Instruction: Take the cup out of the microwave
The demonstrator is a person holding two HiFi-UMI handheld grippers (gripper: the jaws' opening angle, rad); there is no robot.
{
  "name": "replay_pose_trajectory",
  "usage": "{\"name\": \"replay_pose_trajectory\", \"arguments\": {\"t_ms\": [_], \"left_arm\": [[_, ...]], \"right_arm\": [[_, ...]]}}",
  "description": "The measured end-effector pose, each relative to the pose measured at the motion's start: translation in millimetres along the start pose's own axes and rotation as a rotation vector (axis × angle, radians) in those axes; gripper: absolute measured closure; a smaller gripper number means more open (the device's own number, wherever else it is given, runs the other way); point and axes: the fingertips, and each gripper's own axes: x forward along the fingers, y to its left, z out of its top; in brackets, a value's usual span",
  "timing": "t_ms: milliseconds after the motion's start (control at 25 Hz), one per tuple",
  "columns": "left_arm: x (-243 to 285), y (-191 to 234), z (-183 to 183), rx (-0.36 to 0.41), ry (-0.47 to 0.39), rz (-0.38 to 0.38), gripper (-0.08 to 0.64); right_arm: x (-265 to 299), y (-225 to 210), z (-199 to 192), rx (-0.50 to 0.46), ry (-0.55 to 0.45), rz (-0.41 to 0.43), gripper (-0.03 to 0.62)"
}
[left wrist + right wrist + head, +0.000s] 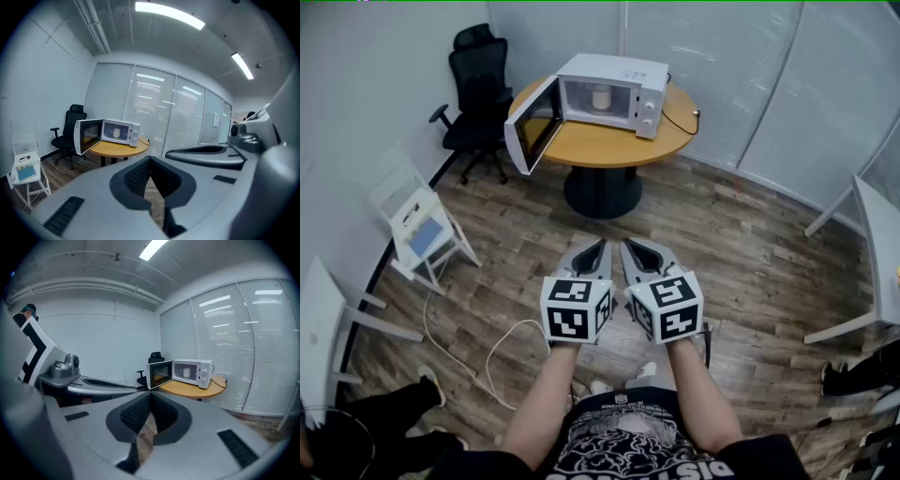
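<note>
A white microwave [615, 68] stands on a round wooden table [609, 146] across the room, its door [530, 127] swung open to the left. A white cup [601, 97] sits upright inside. My left gripper [601, 246] and right gripper [627, 247] are held side by side in front of me, well short of the table and pointing at it. Both are shut with nothing between the jaws. The left gripper view shows the left gripper [150, 159], with the microwave [121, 132] and cup [116, 133] far off. Beyond the right gripper [150, 395], its own view also has the microwave [190, 372] and cup [186, 373].
A black office chair [478, 89] stands left of the table. A white folding stand [417, 220] is by the left wall, and a white cable [487, 361] trails over the wood floor. White table legs [862, 234] stand at right. Someone's legs [375, 422] are at lower left.
</note>
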Motion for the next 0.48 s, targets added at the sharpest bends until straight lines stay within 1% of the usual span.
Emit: {"name": "replay_pose_trajectory", "arguments": {"t_ms": [240, 480], "left_arm": [[-2.8, 6.5, -4.6, 0.001, 0.000, 0.000, 0.549], [6.3, 18.8, -11.9, -0.008, 0.017, -0.001, 0.551]], "right_arm": [[5.3, 3.5, -4.4, 0.011, 0.012, -0.025, 0.577], [19.2, 3.9, -6.6, 0.016, 0.021, -0.019, 0.577]]}}
